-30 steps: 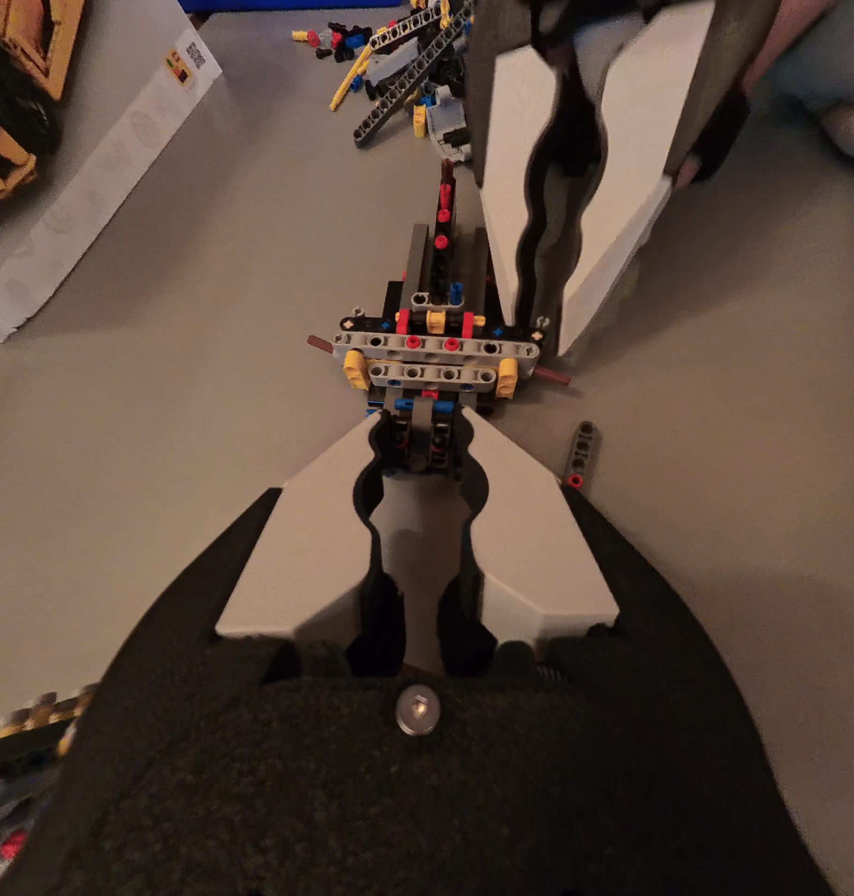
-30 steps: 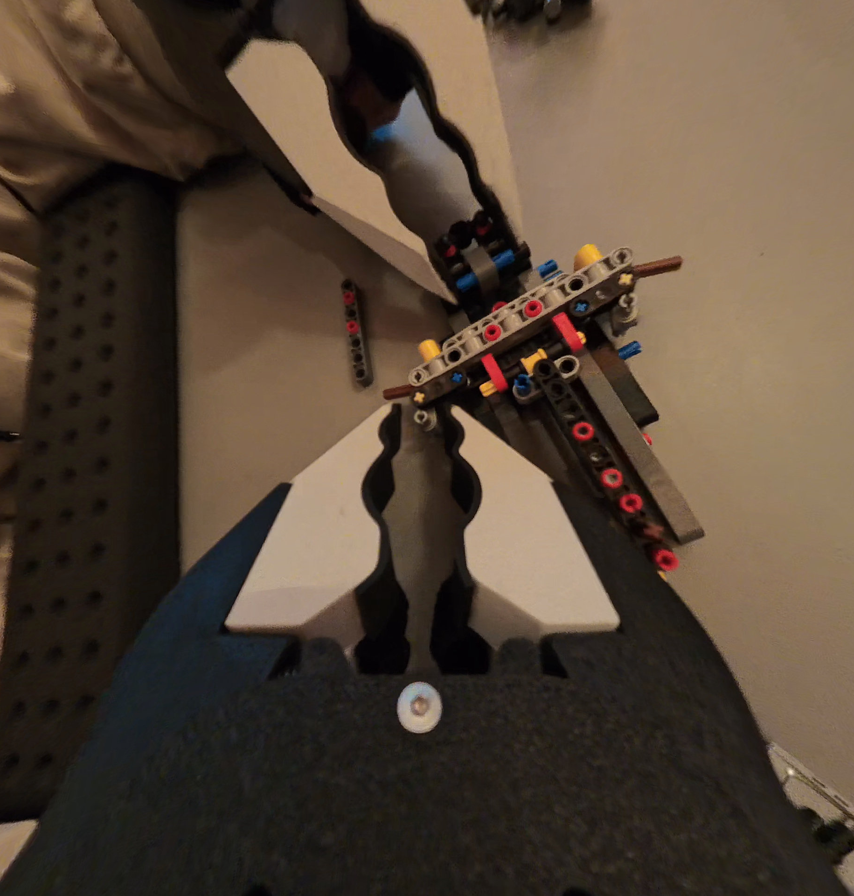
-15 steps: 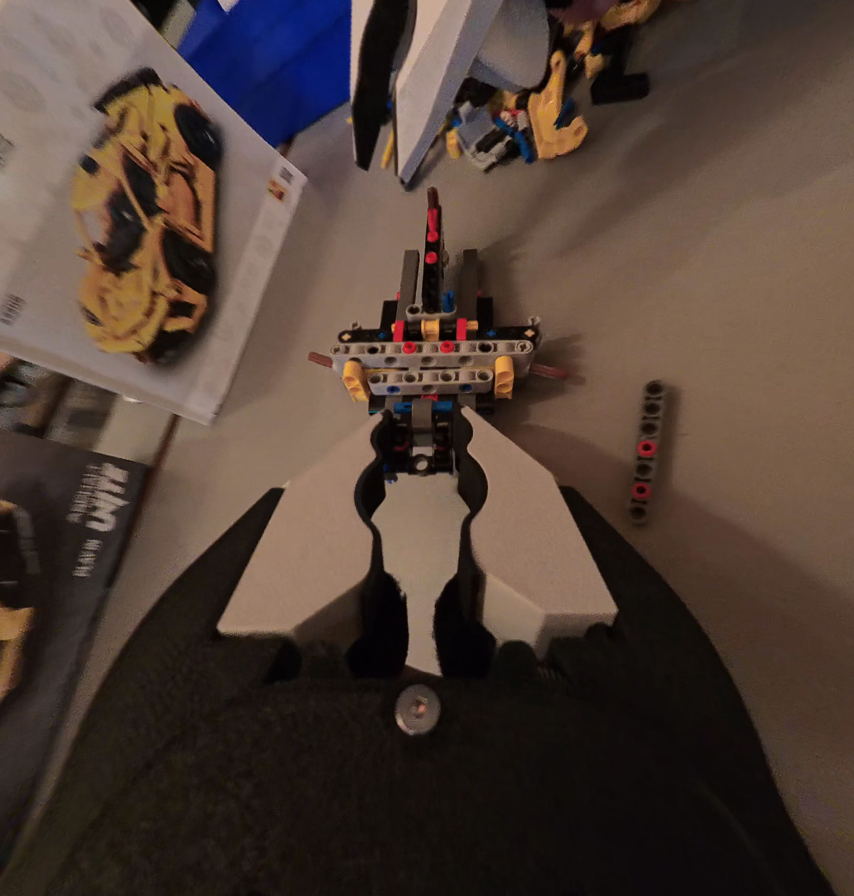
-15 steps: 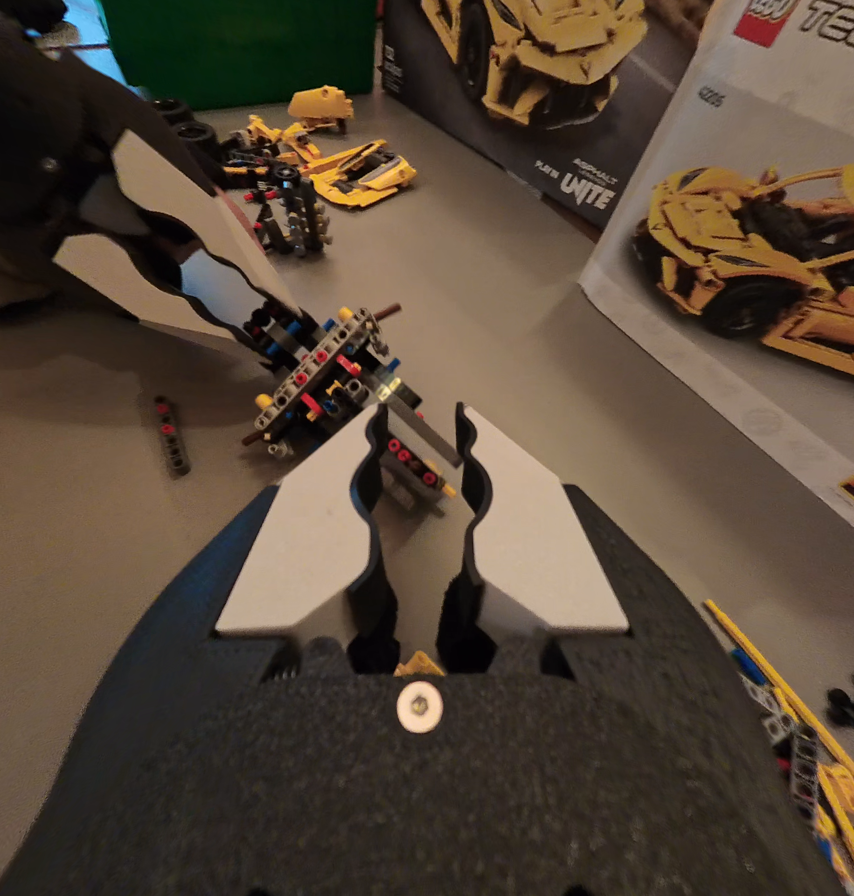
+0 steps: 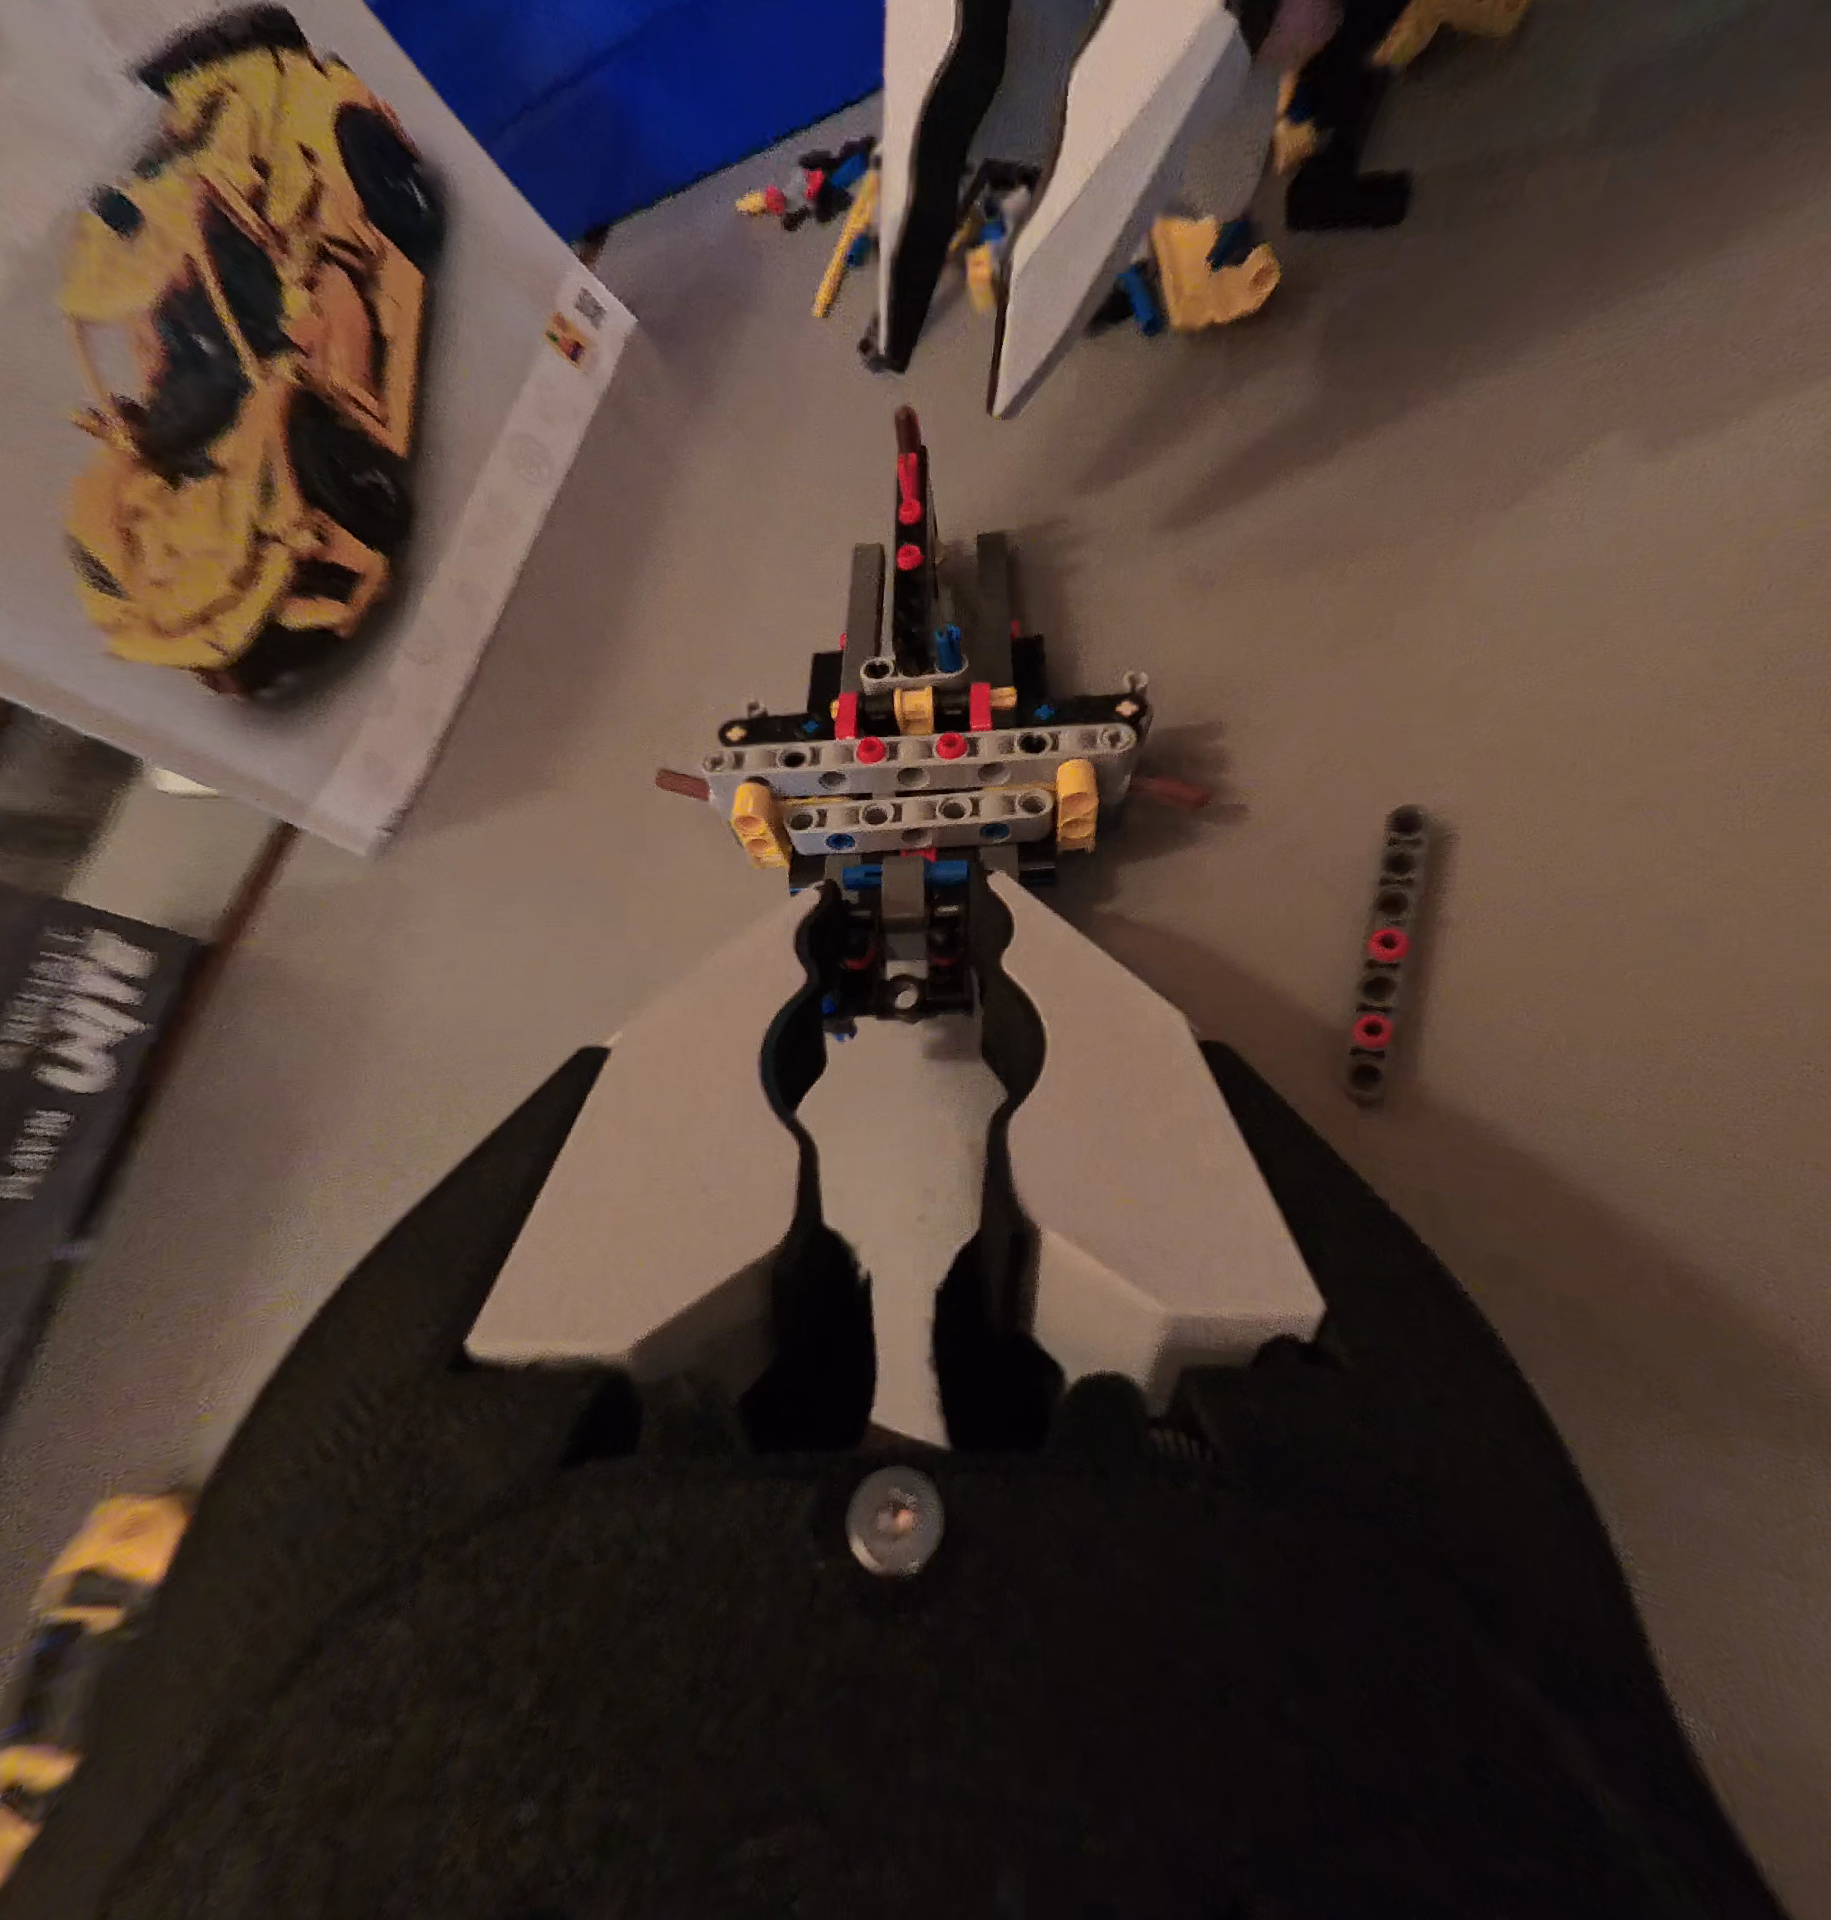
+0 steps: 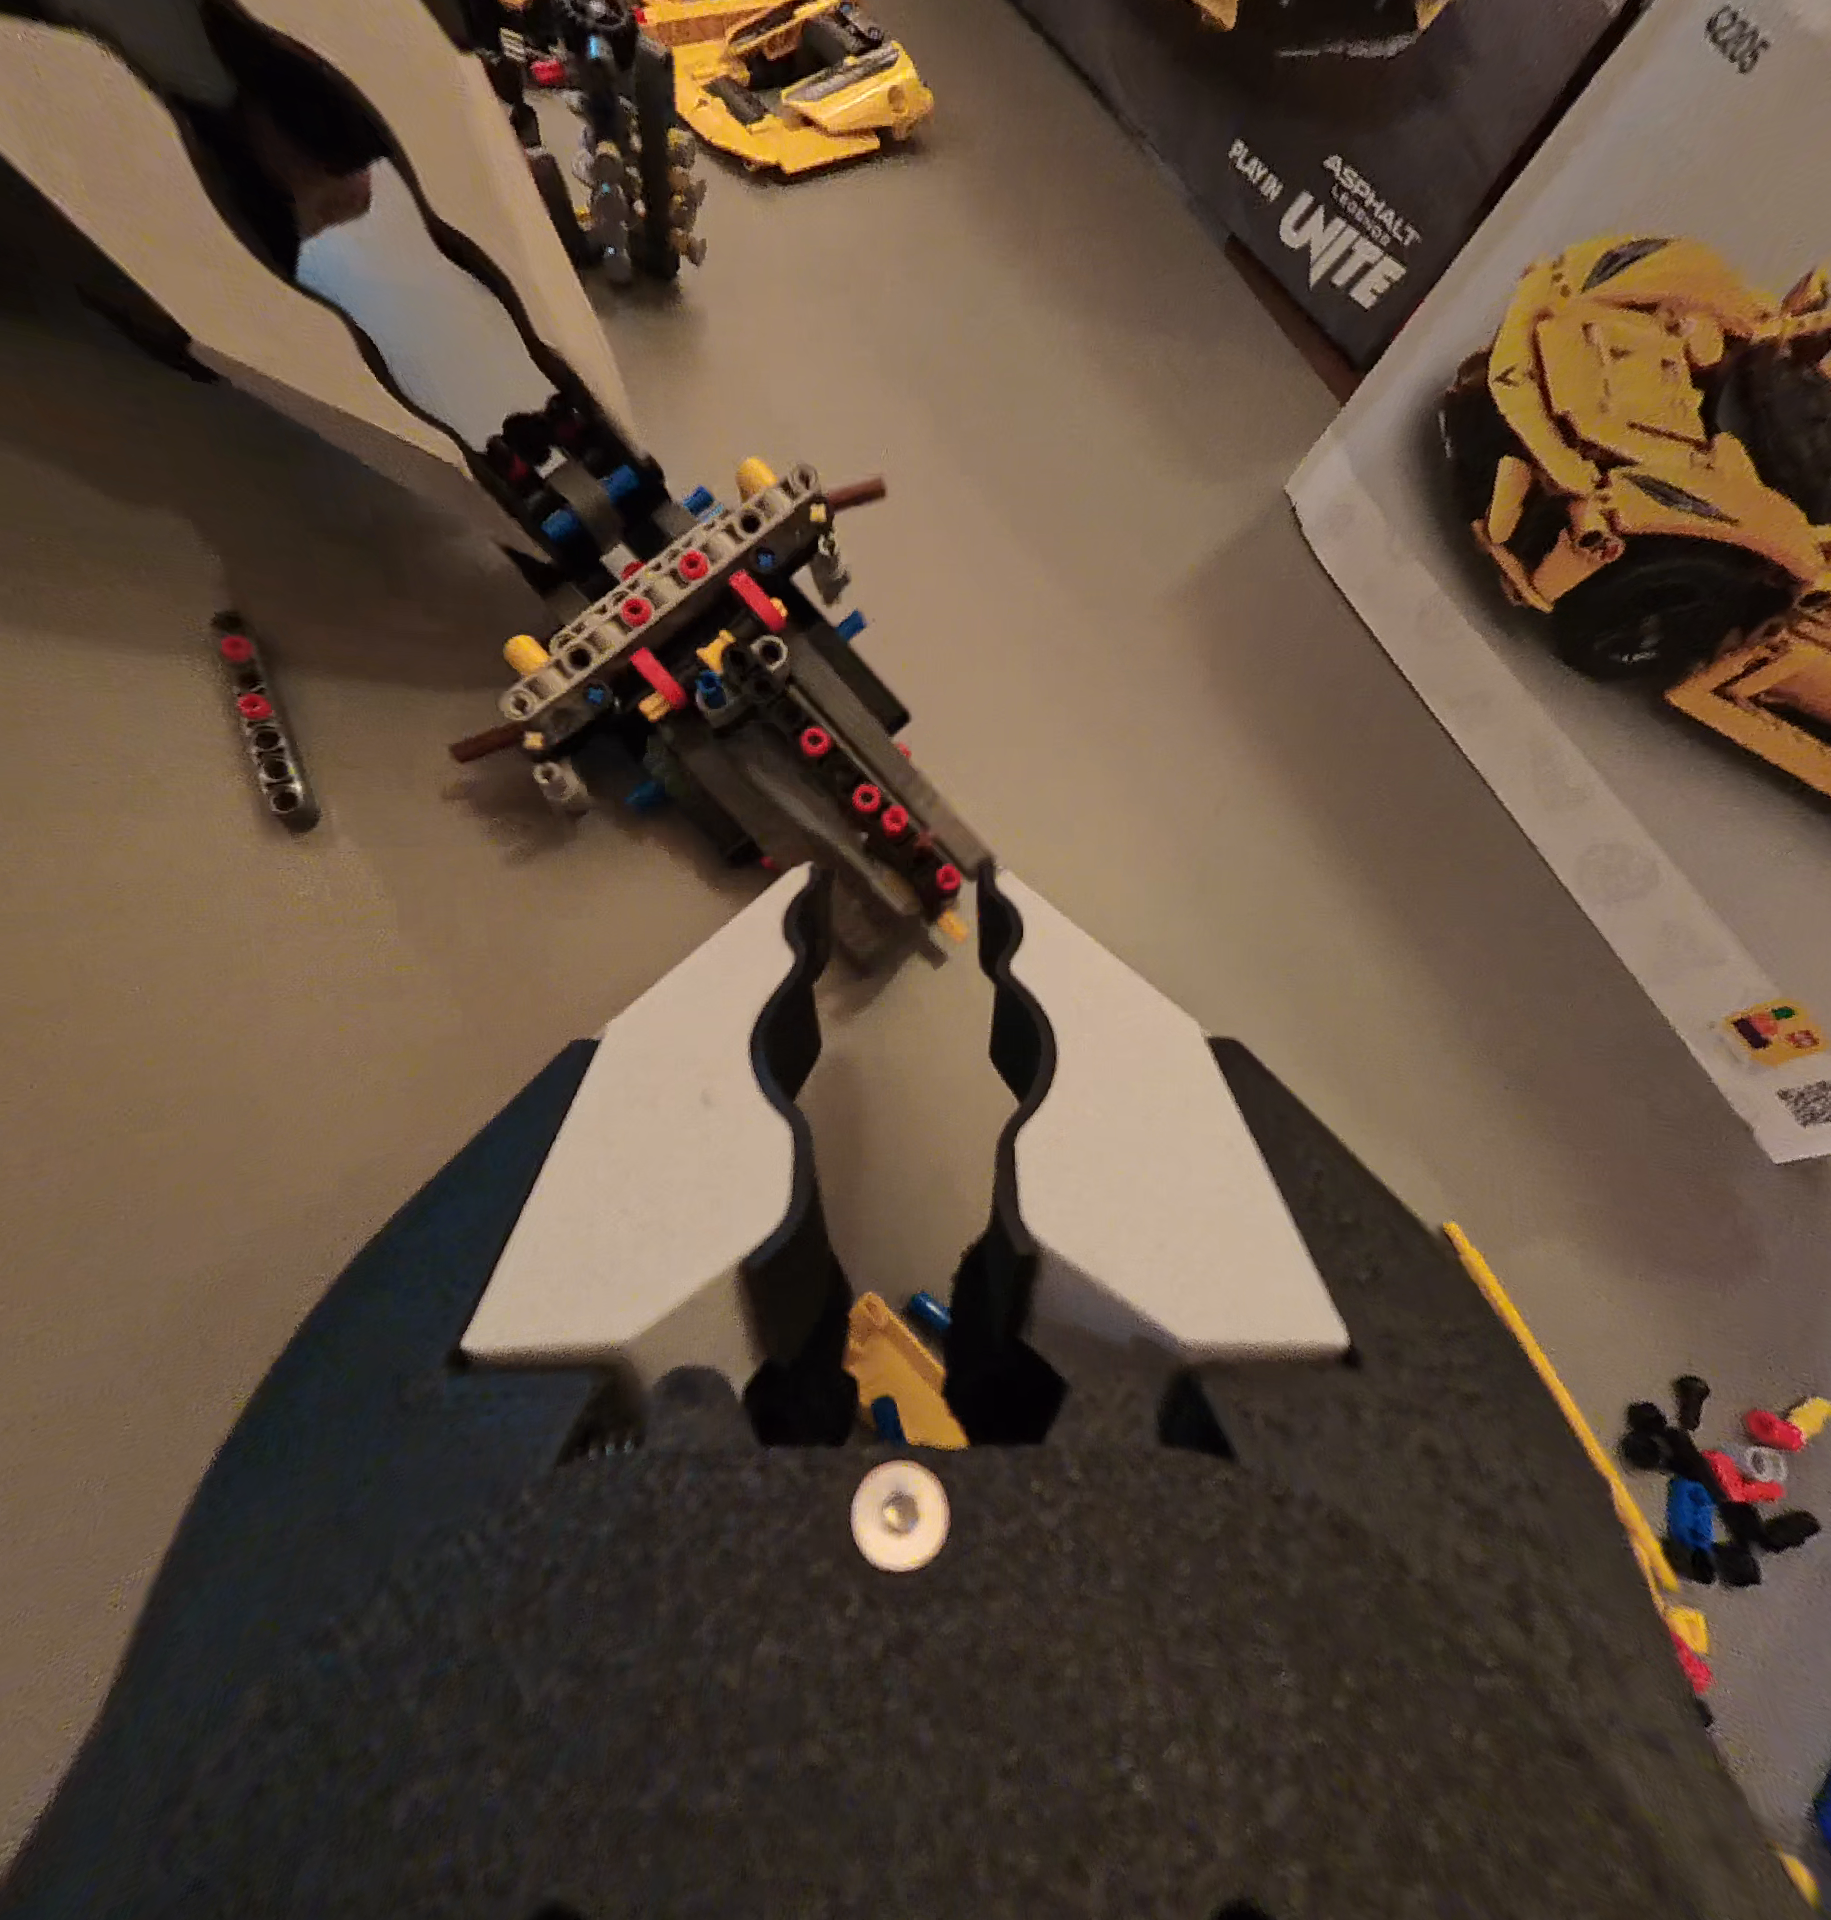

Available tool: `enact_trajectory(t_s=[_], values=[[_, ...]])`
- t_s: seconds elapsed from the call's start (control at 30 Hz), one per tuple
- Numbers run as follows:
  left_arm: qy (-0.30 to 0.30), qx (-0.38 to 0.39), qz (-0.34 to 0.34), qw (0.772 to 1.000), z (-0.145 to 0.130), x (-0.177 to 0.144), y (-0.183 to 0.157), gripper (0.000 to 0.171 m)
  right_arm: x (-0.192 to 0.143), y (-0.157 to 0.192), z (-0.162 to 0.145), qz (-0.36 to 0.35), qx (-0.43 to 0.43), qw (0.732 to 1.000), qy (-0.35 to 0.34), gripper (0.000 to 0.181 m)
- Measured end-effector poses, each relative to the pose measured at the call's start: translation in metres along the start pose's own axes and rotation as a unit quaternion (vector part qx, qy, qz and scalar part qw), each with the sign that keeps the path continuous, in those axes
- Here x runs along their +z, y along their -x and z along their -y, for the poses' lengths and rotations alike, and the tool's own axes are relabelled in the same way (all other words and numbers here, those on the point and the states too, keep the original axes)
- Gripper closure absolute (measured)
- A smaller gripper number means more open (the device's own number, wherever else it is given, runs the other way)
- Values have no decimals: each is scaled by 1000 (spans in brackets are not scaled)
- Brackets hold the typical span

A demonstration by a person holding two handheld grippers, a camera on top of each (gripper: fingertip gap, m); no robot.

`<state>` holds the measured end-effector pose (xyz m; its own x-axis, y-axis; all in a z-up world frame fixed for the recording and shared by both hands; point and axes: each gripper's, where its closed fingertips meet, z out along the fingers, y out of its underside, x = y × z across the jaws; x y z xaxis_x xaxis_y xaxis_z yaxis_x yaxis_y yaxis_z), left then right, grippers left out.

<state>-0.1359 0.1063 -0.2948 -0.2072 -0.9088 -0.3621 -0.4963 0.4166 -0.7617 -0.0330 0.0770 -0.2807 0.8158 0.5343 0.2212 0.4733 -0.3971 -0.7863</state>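
Left hand-held gripper (image 5: 895,914) is clamped on the near end of the brick-built beam assembly (image 5: 921,769), its white fingers (image 5: 1087,1049) pinching the black-and-grey stub with blue pins. The assembly rests on the grey worktop (image 5: 1513,623), a pale grey cross-beam with red pins and yellow connectors running across it, brown axles poking out both sides.

Right hand-held gripper (image 6: 895,883) sits at the opposite end, jaws parted a moderate way, the tip of the long dark beam with red pins just between the fingertips; whether they touch it I cannot tell. Under its palm, a yellow panel piece (image 6: 895,1371) shows through the gap.

A loose dark grey beam (image 5: 1384,956) with two red pins lies apart to the right of the assembly. A white instruction booklet (image 6: 1617,582) picturing a yellow sports car lies near the worktop's edge, printed marks on its corner, with a dark box (image 6: 1337,197) carrying white lettering beyond it. Small loose pins (image 6: 1721,1475) cluster at the right; a yellow car section (image 6: 797,94) waits farther back.
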Motion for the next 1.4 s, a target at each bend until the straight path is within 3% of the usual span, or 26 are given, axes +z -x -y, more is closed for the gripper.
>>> enact_trajectory(t_s=[0.1,0.33,0.4,0.5,0.57,0.67,0.87,0.97,1.03,1.27,1.4], values=[[5,-74,-60,995,-6,1,-7,147,2,6,-1,15,-1,1000,0,157],[14,-104,-67,992,-15,-2,-1,147,8,15,-1,70,44,996,-19,157],[-4,-128,-50,990,-11,-11,13,136,12,9,0,68,62,995,-28,156],[-49,-172,-58,982,5,-26,24,136,17,1,5,54,60,996,-39,155],[-62,-159,-60,984,15,-25,21,136,21,8,5,75,57,995,-33,156],[-51,-116,-86,988,33,-4,3,136,18,23,4,121,67,990,-16,175],[22,-36,-163,986,45,46,-23,137,14,31,4,135,66,988,-34,171],[39,-30,-186,981,45,59,-25,152,15,33,4,139,59,988,-37,174],[42,-21,-197,979,44,62,-28,163,14,35,4,148,58,987,-33,176],[30,-22,-191,981,45,63,-27,163,11,33,6,150,54,986,-39,176],[16,-25,-191,981,46,62,-26,163,3,32,20,152,65,983,-77,177]])
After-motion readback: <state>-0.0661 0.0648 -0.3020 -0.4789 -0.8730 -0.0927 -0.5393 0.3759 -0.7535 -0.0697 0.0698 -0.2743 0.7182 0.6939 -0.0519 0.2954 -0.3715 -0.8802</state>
